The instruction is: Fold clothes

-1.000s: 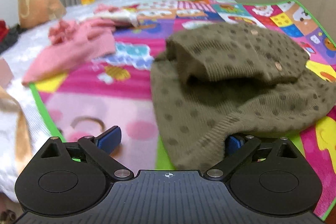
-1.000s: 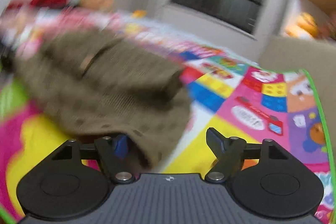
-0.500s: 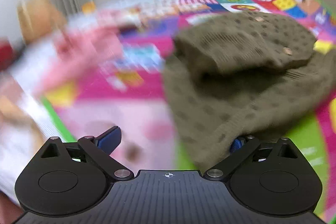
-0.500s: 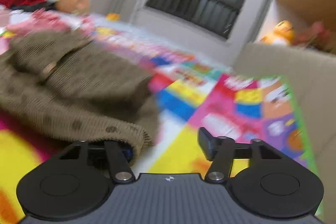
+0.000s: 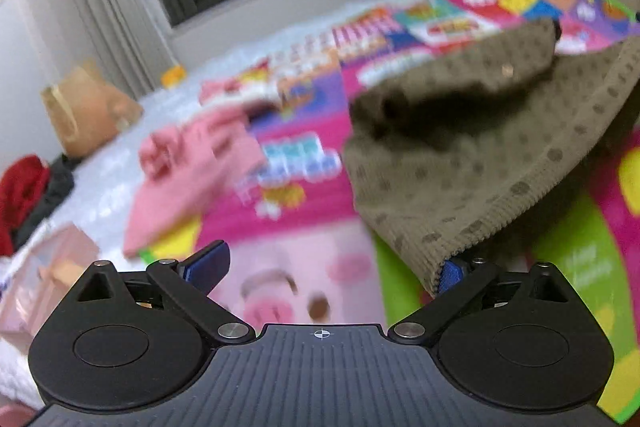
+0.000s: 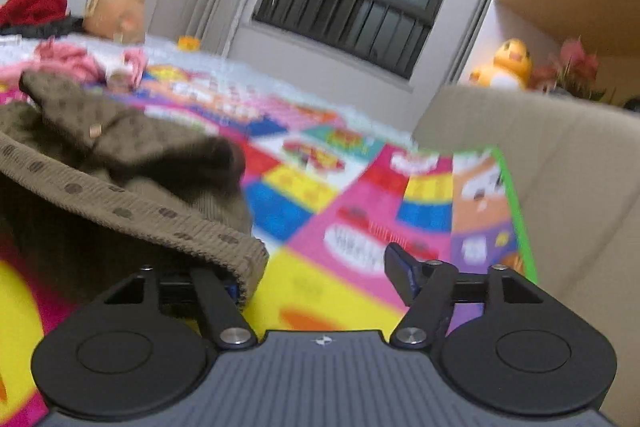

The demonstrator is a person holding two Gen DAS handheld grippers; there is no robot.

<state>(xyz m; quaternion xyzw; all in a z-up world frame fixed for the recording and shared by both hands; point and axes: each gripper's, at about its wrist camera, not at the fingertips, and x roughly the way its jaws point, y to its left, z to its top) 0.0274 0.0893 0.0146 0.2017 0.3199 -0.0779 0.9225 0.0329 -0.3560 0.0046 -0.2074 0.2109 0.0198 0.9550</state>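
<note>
An olive-brown dotted knit sweater (image 5: pixel 460 163) lies partly folded on a colourful play mat (image 5: pixel 304 211), with its ribbed hem raised off the mat. My left gripper (image 5: pixel 326 267) is open; the hem's left corner drapes over its right fingertip (image 5: pixel 450 273), while the left one is bare. In the right wrist view the same sweater (image 6: pixel 120 163) fills the left side. My right gripper (image 6: pixel 316 283) is open too; the hem's right corner (image 6: pixel 240 251) covers its left finger, and its right fingertip (image 6: pixel 400 273) is bare.
A pink garment (image 5: pixel 192 167) lies on the mat left of the sweater. A brown paper bag (image 5: pixel 84 107) and red and dark clothes (image 5: pixel 20 195) sit at the far left. A beige padded wall (image 6: pixel 568 195) borders the mat on the right, below a barred window (image 6: pixel 360 3).
Both grippers have risen and tilted upward, and the sweater's hem has come up off the mat with them, hanging over one finger of each. Both stay wide open.
</note>
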